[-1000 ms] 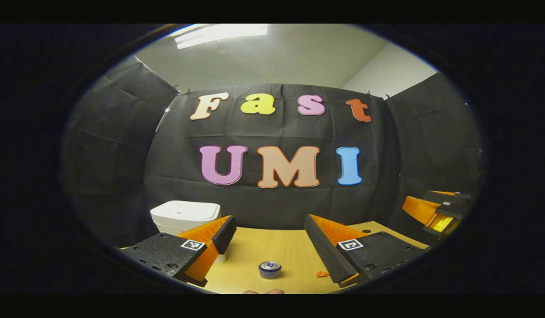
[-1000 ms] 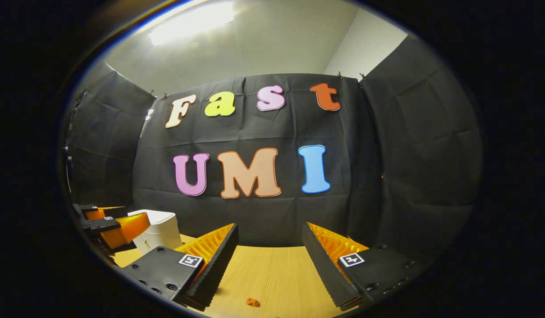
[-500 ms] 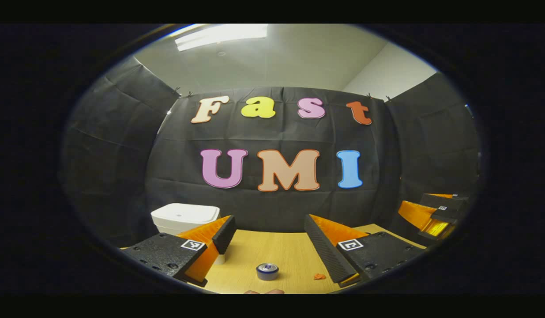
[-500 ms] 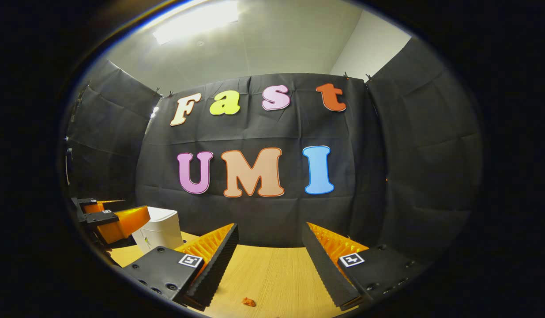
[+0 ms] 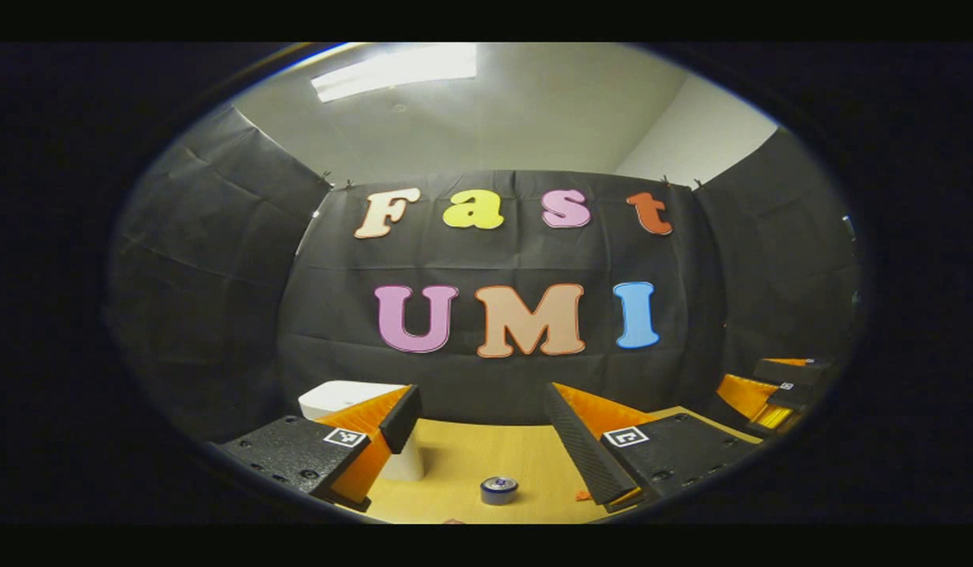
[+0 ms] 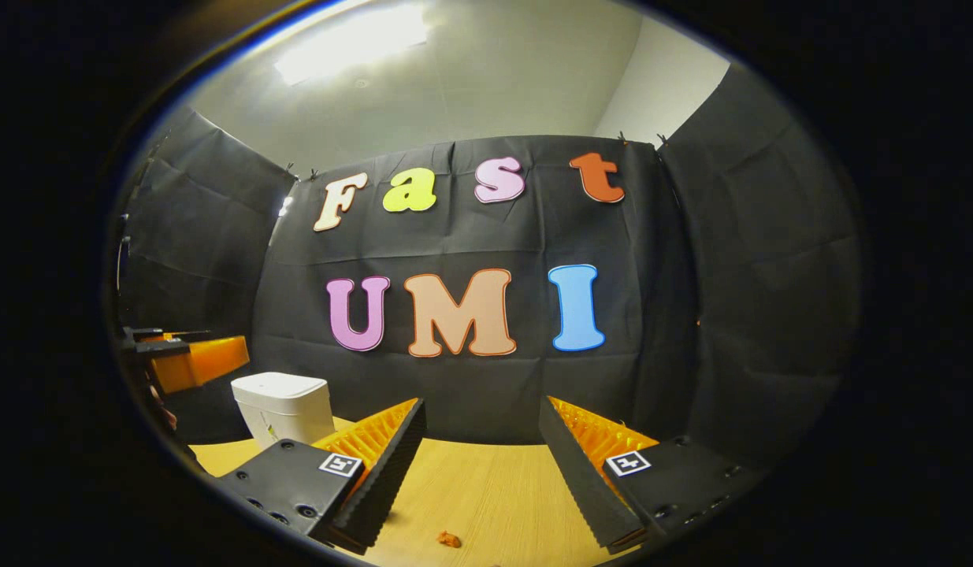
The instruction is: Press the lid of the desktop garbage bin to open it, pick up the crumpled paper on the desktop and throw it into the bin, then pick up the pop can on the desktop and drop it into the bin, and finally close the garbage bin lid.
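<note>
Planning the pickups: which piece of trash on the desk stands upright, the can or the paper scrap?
The small blue metal pop can stands upright, silver top up; the orange crumpled paper lies flat.

The left gripper (image 5: 480,429) hung level above the table, its two fingers spread wide with nothing between them. Its square markers faced up on both finger mounts. The right gripper (image 6: 480,461) sat the same way, jaws parted wide, empty, pointing ahead. In the left gripper view, the right gripper (image 5: 778,390) showed off at the far right, well apart. In the right gripper view, the left gripper (image 6: 188,358) showed at the far left, held higher up, roughly level.
</note>
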A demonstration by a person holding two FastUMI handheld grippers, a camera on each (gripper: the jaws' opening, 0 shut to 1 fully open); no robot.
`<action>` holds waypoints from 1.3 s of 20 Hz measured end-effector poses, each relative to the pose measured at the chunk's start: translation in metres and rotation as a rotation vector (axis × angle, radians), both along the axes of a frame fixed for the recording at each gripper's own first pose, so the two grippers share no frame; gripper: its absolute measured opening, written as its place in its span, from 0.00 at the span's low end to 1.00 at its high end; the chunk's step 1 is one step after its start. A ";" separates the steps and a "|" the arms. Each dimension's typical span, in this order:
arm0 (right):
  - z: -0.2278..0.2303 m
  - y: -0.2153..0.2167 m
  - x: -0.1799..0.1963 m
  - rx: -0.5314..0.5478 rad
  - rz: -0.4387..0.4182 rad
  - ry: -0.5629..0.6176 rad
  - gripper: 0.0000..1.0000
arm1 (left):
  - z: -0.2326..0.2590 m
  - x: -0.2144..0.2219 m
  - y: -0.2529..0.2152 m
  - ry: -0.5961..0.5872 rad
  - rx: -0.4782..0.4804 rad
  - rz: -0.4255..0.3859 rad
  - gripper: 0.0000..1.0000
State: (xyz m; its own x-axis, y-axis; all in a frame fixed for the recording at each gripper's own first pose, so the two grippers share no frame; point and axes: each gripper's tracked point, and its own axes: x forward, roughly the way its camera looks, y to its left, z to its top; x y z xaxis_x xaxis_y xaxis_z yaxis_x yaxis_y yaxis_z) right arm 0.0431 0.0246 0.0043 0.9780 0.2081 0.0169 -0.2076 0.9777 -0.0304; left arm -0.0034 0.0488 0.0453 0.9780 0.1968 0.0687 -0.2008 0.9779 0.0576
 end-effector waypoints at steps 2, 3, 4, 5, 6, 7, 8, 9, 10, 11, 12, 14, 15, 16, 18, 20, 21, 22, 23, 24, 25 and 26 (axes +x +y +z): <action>0.000 0.005 -0.001 -0.001 -0.021 -0.012 0.96 | 0.006 0.006 0.015 0.004 0.002 -0.022 0.85; -0.001 0.009 0.000 -0.002 -0.034 -0.007 0.96 | 0.009 0.010 0.027 0.010 0.008 -0.020 0.82; -0.002 0.014 0.000 -0.001 -0.043 -0.006 0.96 | 0.012 0.014 0.041 0.011 0.015 -0.018 0.70; -0.003 0.018 -0.001 -0.001 -0.057 -0.007 0.96 | 0.016 0.019 0.057 0.009 0.022 -0.015 0.64; -0.007 0.021 -0.002 -0.001 -0.074 -0.003 0.96 | 0.015 0.025 0.073 0.015 0.026 -0.008 0.53; -0.010 0.025 -0.002 -0.002 -0.086 0.003 0.96 | 0.015 0.031 0.090 0.020 0.026 0.008 0.48; -0.012 0.029 -0.003 -0.004 -0.099 0.008 0.96 | 0.014 0.037 0.107 0.026 0.018 0.017 0.39; -0.014 0.032 -0.004 -0.007 -0.112 0.009 0.96 | 0.012 0.044 0.120 0.031 0.005 0.018 0.29; -0.017 0.036 -0.003 -0.014 -0.125 0.014 0.96 | 0.007 0.051 0.135 0.044 -0.011 0.022 0.28; -0.020 0.039 -0.003 -0.022 -0.138 0.021 0.96 | 0.001 0.058 0.147 0.061 -0.032 0.027 0.22; -0.022 0.042 -0.002 -0.029 -0.152 0.027 0.96 | -0.008 0.063 0.159 0.074 -0.052 0.032 0.18; -0.027 0.046 0.000 -0.035 -0.180 0.040 0.96 | -0.027 0.076 0.183 0.114 -0.088 0.042 0.06; -0.030 0.049 0.001 -0.037 -0.192 0.046 0.96 | -0.041 0.081 0.193 0.141 -0.096 0.047 0.03; -0.033 0.051 0.002 -0.041 -0.204 0.053 0.96 | -0.054 0.086 0.202 0.169 -0.100 0.049 0.00; -0.044 0.057 0.004 -0.056 -0.227 0.078 0.96 | -0.080 0.097 0.217 0.223 -0.096 0.048 0.00; -0.055 0.064 0.003 -0.067 -0.239 0.107 0.96 | -0.108 0.105 0.231 0.280 -0.084 0.054 0.00; -0.058 0.069 0.004 -0.073 -0.241 0.116 0.96 | -0.120 0.110 0.237 0.298 -0.080 0.053 0.00; -0.060 0.071 0.004 -0.081 -0.246 0.120 0.96 | -0.132 0.112 0.240 0.329 -0.081 0.055 0.00; -0.060 0.074 0.005 -0.090 -0.248 0.119 0.96 | -0.147 0.113 0.243 0.367 -0.094 0.055 0.00; -0.060 0.077 0.006 -0.099 -0.250 0.116 0.96 | -0.154 0.106 0.242 0.409 -0.098 0.070 0.02; -0.059 0.080 0.009 -0.107 -0.249 0.114 0.94 | -0.144 0.110 0.244 0.367 -0.075 0.074 0.01; -0.059 0.084 0.010 -0.112 -0.246 0.113 0.96 | -0.145 0.114 0.247 0.353 -0.076 0.084 0.00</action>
